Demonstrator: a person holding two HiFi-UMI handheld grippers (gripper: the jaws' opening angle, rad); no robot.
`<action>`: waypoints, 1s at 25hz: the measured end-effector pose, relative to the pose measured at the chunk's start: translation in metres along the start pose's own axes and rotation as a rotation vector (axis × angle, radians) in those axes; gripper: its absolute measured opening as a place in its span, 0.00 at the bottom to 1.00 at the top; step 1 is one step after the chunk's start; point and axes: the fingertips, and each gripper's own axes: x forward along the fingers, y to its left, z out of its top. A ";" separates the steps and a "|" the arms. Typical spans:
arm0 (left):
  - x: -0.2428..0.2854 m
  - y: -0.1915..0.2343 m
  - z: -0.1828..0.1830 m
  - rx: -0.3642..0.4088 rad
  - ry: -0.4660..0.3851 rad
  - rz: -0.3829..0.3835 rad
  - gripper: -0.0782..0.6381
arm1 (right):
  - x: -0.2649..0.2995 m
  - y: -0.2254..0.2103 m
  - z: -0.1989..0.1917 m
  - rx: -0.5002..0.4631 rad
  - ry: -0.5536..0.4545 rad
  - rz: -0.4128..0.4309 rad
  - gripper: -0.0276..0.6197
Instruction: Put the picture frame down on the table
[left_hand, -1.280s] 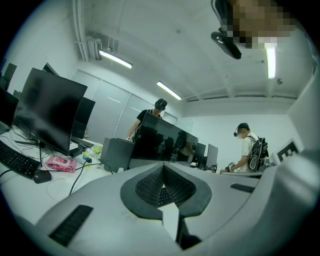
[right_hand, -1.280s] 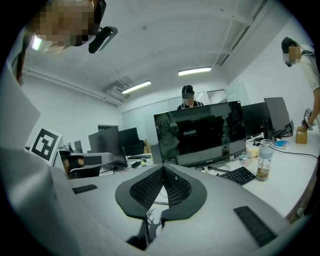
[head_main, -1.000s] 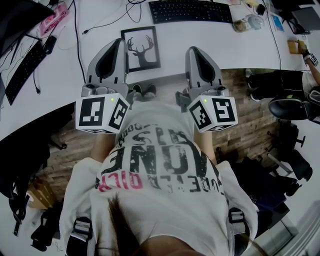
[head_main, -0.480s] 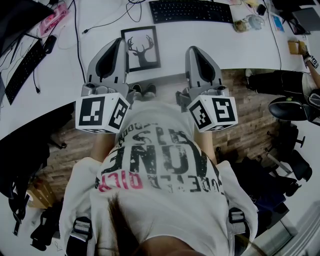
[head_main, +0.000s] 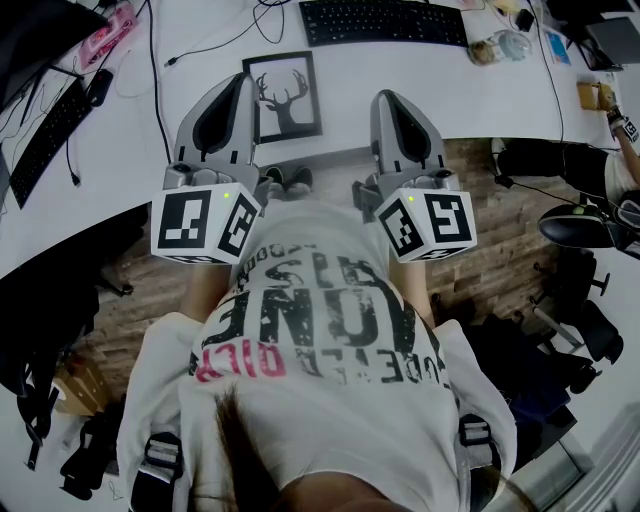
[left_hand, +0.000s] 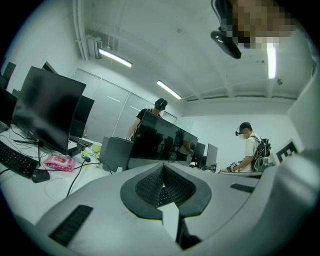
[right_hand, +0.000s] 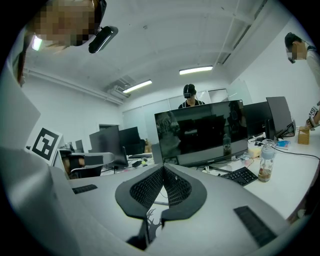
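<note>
The picture frame (head_main: 283, 96), black-edged with a deer print, lies flat on the white table (head_main: 480, 95) near its front edge. In the head view my left gripper (head_main: 238, 84) hangs just left of the frame and overlaps its left edge. My right gripper (head_main: 386, 98) is further right, apart from the frame. Both are shut with nothing between their pads. In the left gripper view the left gripper (left_hand: 162, 166) has its pads pressed together at the tip. In the right gripper view the right gripper (right_hand: 163, 167) is the same, and the deer print (right_hand: 150, 226) shows through the gap below.
A black keyboard (head_main: 382, 22) and a jar (head_main: 495, 45) lie behind the frame, with cables (head_main: 160, 90) and a pink pouch (head_main: 105, 35) to the left. A second keyboard (head_main: 45, 130) is on the left desk. Chairs (head_main: 580, 215) stand at the right. Monitors (right_hand: 200, 132) and other people are behind.
</note>
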 end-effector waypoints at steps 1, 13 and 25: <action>0.001 0.000 0.000 0.000 0.001 -0.002 0.11 | 0.000 0.000 0.000 0.000 0.000 0.001 0.04; 0.007 0.000 0.001 -0.001 0.005 -0.005 0.11 | 0.006 -0.001 0.001 0.002 0.004 0.004 0.04; 0.008 0.003 0.001 -0.009 0.006 0.000 0.11 | 0.009 -0.001 0.002 -0.010 0.007 0.008 0.04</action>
